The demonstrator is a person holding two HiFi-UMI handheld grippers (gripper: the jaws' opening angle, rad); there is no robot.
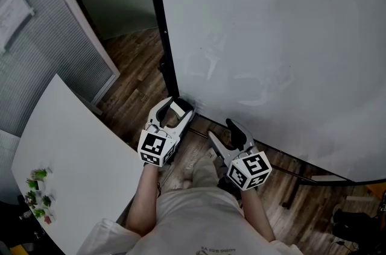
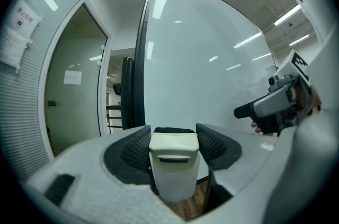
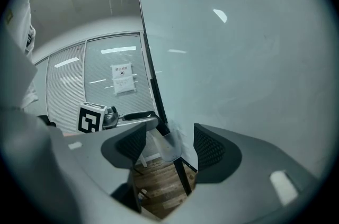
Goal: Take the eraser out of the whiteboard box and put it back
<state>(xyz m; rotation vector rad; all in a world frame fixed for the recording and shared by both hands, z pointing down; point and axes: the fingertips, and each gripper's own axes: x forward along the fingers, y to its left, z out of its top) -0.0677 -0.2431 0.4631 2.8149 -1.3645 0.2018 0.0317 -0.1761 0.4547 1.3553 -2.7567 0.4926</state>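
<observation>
The left claw (image 2: 173, 135) pinches a cream-white plastic eraser (image 2: 174, 167) with a black felt face, close against the lower corner of the large white whiteboard (image 1: 271, 37). The right claw (image 3: 169, 143) stands spread and empty alongside. The eraser looks light, its shell stiff and rather slick. A hold across its flat sides, clear of the soft felt, seems safest.

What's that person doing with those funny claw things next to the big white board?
A person stands at a whiteboard with a two-jaw gripper in each hand. The left gripper is clamped on a white eraser, holding it close to the board's bottom corner. The right gripper is open and empty, held just beside it.
</observation>
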